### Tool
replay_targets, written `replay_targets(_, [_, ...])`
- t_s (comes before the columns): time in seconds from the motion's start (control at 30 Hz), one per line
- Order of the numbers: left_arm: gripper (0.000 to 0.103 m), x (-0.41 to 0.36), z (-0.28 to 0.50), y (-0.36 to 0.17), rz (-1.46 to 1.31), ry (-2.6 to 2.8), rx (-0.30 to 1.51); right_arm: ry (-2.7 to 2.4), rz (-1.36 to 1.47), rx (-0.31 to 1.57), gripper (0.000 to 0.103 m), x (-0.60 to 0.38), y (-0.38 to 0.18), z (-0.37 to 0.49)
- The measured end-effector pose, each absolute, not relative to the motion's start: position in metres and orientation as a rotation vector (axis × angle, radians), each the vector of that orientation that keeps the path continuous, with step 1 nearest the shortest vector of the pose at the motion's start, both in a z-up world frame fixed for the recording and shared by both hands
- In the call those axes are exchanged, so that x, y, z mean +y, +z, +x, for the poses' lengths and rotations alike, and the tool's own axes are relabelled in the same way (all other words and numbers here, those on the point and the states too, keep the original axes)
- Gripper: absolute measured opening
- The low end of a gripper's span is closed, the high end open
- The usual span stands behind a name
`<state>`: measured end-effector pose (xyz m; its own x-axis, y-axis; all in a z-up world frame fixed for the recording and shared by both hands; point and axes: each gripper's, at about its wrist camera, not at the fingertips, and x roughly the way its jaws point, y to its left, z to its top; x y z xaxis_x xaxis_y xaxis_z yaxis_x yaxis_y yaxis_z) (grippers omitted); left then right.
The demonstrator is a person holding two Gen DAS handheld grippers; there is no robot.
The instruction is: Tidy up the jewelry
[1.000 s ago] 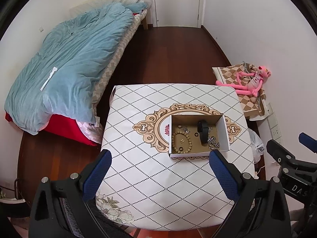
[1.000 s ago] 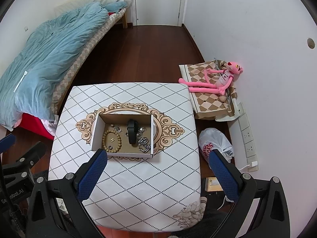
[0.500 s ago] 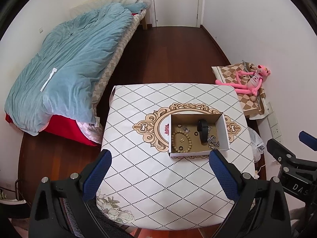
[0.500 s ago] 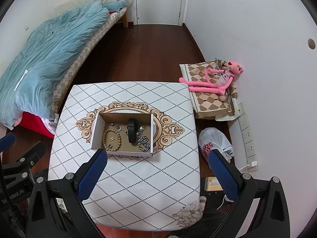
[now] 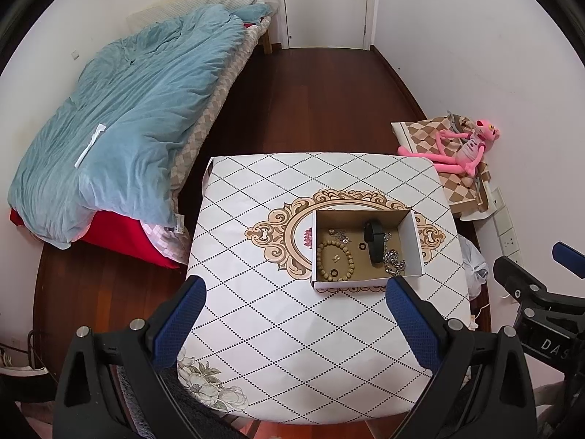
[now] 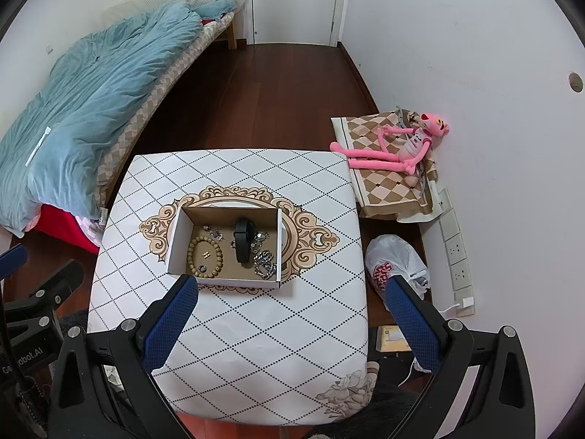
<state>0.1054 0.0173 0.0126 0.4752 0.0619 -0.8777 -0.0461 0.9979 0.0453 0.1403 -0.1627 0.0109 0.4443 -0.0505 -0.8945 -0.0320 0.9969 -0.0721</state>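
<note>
A square surface (image 5: 278, 333) with a white cloth of dotted diamonds and a gold ornament is standing in a small bedroom with a dark wooden floor (image 5: 321, 102). A bed (image 5: 120, 124) under a blue quilt is lying to the left, and a white door (image 5: 325, 3) is closing the far end. An open box (image 6: 175, 237) is sitting on the ornament, and the jewelry is lying inside it: a bead bracelet (image 6: 204, 256), a black band (image 6: 243, 239), a silver chain (image 6: 265, 263) and some small rings. A pink toy (image 6: 398, 146) is lying on a checked cushion (image 6: 387, 190) by the right wall. The right view is showing a white plastic bag (image 6: 396, 263) on the floor beside the surface; in the left view only a little of it is showing. The left hand-held gripper (image 5: 292, 311) is hanging above the near part of the surface with its fingers spread wide and nothing between them. The right hand-held gripper (image 6: 290, 311) is doing the same, a little nearer to the right edge. The box is leaving much free cloth on all sides, most at the near side.
</note>
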Motion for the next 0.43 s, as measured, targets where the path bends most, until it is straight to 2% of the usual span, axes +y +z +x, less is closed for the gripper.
replay_targets(0.43, [0.100,0.0170,0.1047,0.0104,0.016,0.061,1.069,-0.010,-0.081,1.118,0.103,-0.1622,0.0076,0.1385])
